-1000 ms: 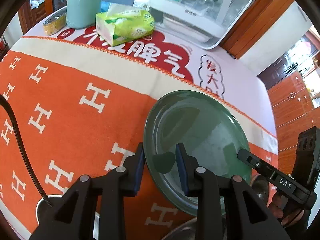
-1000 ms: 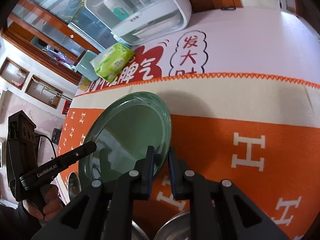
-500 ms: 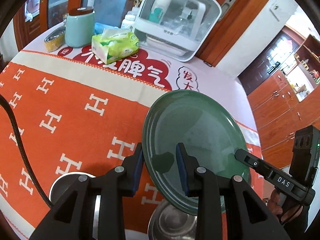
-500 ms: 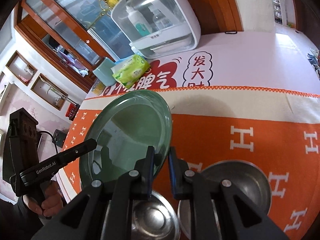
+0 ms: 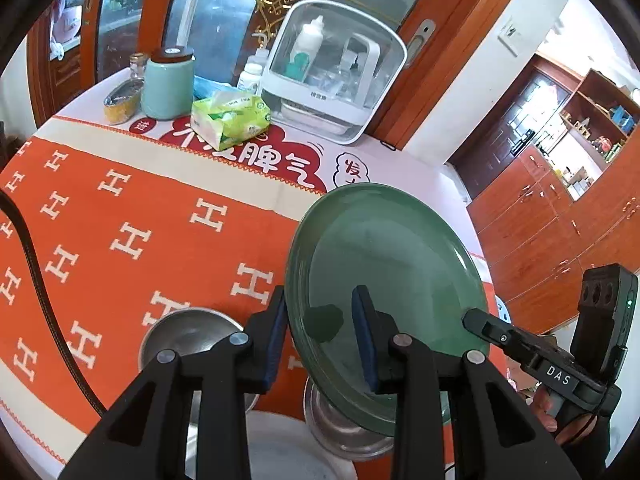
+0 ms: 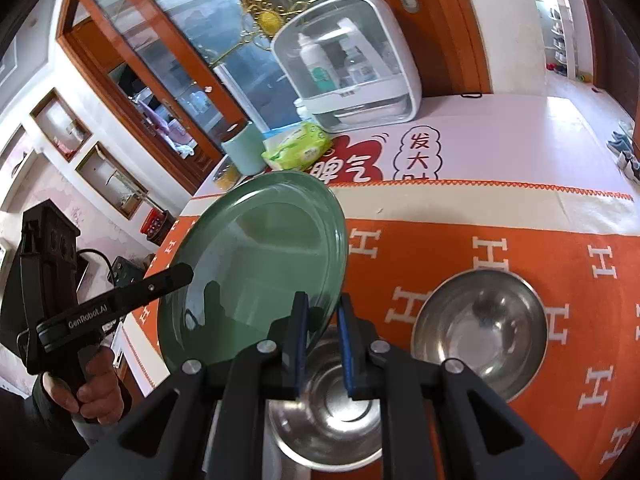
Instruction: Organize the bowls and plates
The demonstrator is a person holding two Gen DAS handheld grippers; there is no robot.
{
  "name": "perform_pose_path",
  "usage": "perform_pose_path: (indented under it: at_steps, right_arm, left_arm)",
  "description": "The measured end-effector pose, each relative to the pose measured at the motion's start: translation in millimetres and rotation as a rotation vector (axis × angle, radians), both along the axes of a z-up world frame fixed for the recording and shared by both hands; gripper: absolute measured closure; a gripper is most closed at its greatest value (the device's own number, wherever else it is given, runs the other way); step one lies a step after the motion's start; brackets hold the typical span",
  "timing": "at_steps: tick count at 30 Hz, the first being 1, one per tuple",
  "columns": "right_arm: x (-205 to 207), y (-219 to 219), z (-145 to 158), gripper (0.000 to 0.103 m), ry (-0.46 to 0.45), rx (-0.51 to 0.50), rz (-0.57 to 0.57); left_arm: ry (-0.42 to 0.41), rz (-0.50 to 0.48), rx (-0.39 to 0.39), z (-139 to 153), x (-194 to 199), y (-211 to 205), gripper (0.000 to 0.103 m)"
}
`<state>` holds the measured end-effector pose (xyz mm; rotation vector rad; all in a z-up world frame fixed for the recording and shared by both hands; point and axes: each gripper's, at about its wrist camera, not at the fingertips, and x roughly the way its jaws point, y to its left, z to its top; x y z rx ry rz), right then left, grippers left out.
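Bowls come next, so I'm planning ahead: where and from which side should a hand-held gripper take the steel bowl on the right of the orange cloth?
Take the steel bowl by its thin rim on the near edge, coming from above: one finger inside, one outside. It sits upright and open, and its round wall looks too wide and slick to span. Both hand-held grippers are now shut on the green plate.
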<state>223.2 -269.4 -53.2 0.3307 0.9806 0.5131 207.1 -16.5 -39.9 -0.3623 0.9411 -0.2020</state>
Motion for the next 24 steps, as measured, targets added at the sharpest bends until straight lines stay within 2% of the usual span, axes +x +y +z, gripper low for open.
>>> perform_pose_path:
  at_steps: [9, 24]
  right_arm:
    - [-49, 21, 8, 0.088, -0.017, -0.008, 0.05]
    - [-118, 47, -3, 0.087, 0.03, -0.002, 0.086]
  left_arm:
    - [-0.047, 0.012, 0.002, 14, -48, 23, 0.074]
    - [-0.034, -0.028, 0.051, 20, -110, 44, 0.074]
